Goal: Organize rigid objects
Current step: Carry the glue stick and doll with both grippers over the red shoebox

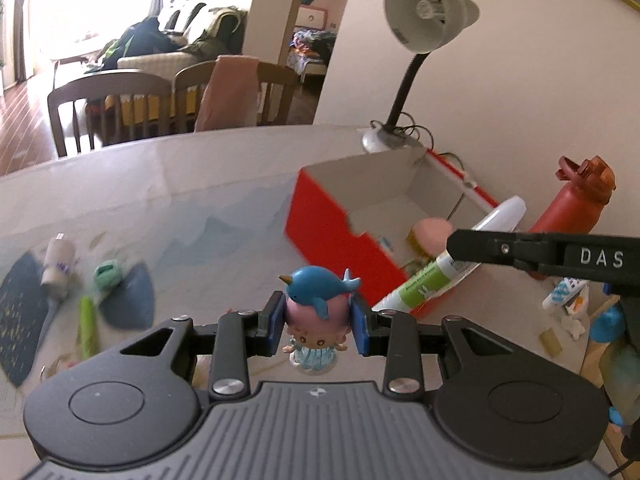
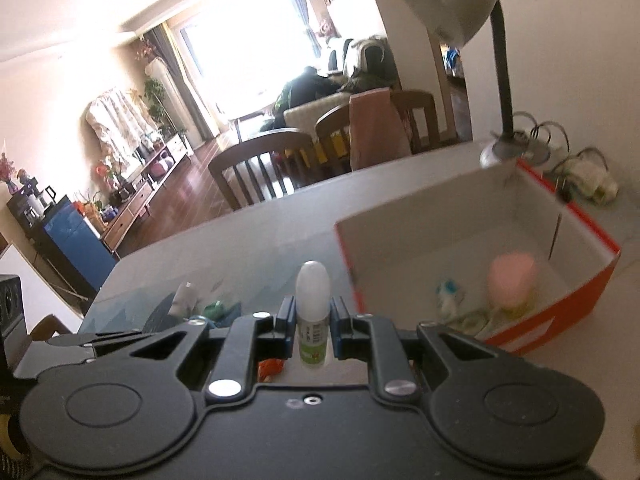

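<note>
The open red cardboard box with white inside [image 2: 476, 240] stands on the pale worktop [image 1: 200, 208]. The right gripper [image 2: 313, 322] jaws pinch a white-and-green plastic tube [image 2: 312, 312]; the left gripper [image 1: 318, 326] jaws pinch a small blue-whale doll figurine [image 1: 316, 316].

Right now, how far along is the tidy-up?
Partly done: the red box already holds a pink item and some small bits. In hand: left gripper clamps the whale figurine, right gripper the white tube. Left: green stick and capped bottle on the table.
</note>
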`<state>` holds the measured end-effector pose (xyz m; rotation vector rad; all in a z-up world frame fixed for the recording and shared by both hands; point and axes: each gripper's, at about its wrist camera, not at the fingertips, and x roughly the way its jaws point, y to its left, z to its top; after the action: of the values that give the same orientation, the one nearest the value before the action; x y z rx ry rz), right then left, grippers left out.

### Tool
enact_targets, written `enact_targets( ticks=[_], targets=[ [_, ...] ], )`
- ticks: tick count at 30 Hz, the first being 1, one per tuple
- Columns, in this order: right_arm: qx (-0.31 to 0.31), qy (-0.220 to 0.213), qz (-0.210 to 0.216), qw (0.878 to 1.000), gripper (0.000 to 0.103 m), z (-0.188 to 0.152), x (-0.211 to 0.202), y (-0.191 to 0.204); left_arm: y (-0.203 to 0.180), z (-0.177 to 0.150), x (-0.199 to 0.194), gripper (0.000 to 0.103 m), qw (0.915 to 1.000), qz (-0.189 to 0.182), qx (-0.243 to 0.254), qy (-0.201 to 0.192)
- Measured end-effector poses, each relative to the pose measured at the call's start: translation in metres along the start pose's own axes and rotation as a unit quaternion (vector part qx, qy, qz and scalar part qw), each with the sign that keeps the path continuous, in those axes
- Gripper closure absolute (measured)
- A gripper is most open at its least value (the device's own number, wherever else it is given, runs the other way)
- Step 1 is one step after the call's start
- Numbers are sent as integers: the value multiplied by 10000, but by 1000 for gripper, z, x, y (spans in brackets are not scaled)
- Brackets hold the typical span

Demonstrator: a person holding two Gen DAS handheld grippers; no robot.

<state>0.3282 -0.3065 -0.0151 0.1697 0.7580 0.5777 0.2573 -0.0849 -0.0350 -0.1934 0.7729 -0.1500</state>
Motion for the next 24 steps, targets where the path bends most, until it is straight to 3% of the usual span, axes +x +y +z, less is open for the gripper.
enact_targets(
  ticks=[12,24],
  targets=[
    [-228,87,-348,9991,87,45,-4,-54,-57,50,36,70,9995,-173,249,31],
    [-405,587,-684,9951,87,37,17,-105,-88,72,102,70,9981,-31,412,456]
  ],
)
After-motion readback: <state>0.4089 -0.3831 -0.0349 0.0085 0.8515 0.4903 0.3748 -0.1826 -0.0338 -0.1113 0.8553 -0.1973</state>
